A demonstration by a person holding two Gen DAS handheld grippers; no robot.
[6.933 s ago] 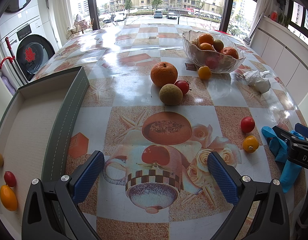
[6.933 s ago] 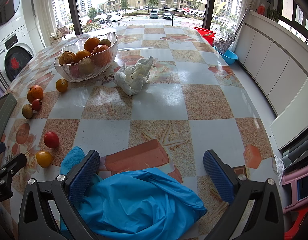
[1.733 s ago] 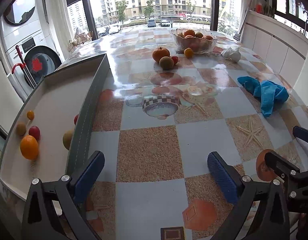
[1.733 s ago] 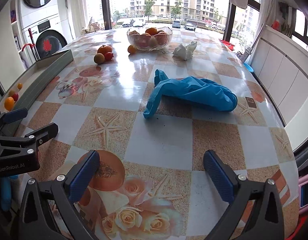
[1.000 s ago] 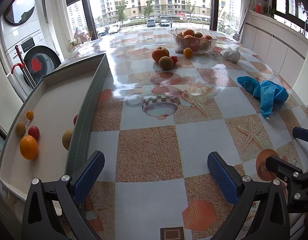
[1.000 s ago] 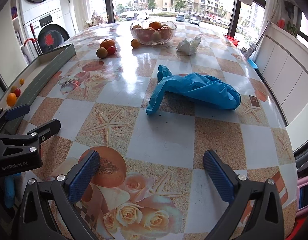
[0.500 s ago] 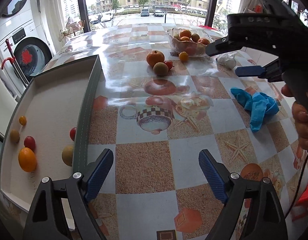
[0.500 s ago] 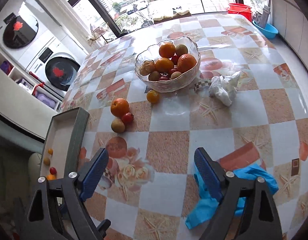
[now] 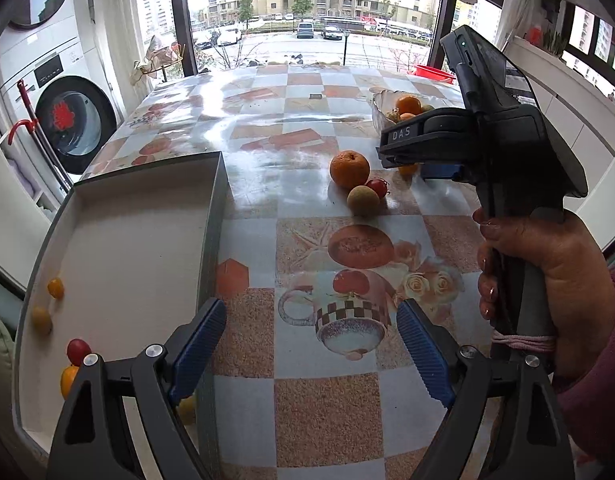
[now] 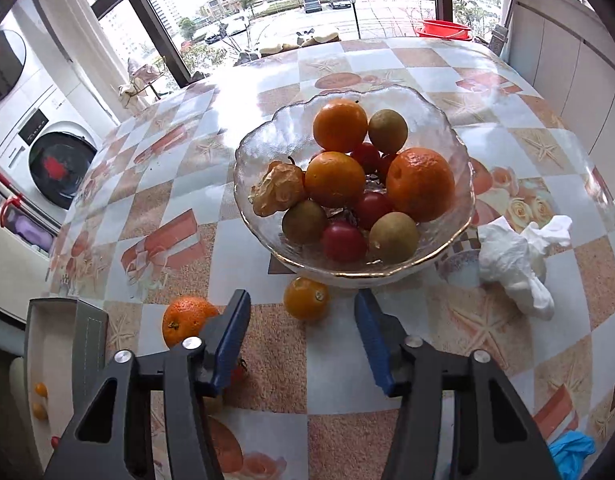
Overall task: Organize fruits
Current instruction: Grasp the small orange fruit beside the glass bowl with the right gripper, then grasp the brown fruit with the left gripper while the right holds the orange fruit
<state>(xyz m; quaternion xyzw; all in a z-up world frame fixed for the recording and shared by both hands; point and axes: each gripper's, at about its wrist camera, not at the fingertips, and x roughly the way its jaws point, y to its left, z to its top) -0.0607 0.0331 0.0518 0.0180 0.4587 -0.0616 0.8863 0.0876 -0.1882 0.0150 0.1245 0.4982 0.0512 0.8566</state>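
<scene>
right gripper (image 10: pixel 301 338) spread wide above small orange (image 10: pixel 306 298) beside glass bowl (image 10: pixel 463 184); left gripper (image 9: pixel 309 346) spread, idle by tray (image 9: pixel 217 200); next: lower, straddle, pinch gently.

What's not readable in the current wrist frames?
- Left wrist view: glass bowl mostly hidden by the right gripper's body.
- Right wrist view: red fruit behind the left finger, type unclear.
- Left wrist view: yellowish fruit in the tray hidden by the left gripper.
</scene>
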